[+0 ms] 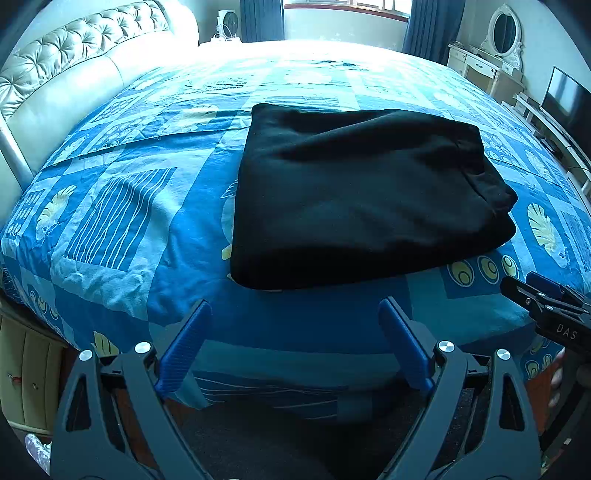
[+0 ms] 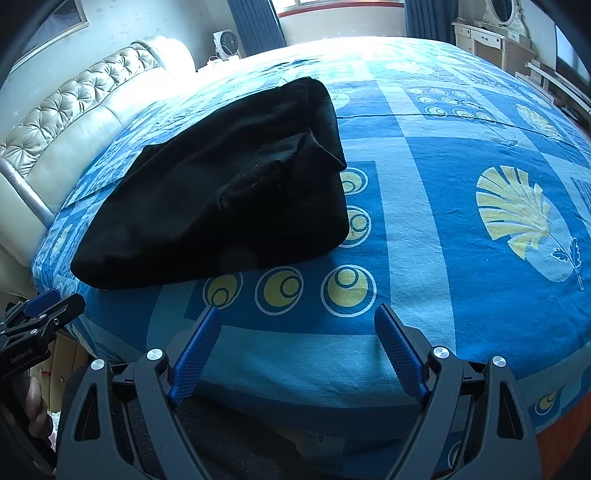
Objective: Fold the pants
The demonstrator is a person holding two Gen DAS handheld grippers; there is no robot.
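The black pants (image 1: 362, 192) lie folded into a thick rectangle on the blue patterned bedspread (image 1: 147, 229). In the right wrist view the same pants (image 2: 229, 195) sit to the upper left. My left gripper (image 1: 295, 310) hovers at the near edge of the bed, just short of the pants, open with nothing between its blue pads. My right gripper (image 2: 297, 314) is also open and empty, over the bedspread (image 2: 443, 229) to the right of the pants. Each gripper shows at the edge of the other's view: the right gripper (image 1: 532, 295) and the left gripper (image 2: 44, 310).
A tufted cream headboard (image 1: 66, 74) runs along the left side of the bed. A dresser with an oval mirror (image 1: 504, 33) and a television (image 1: 569, 99) stand at the far right. A small fan (image 1: 229, 22) sits by the window curtains. Part of a hand (image 2: 37, 406) shows at lower left.
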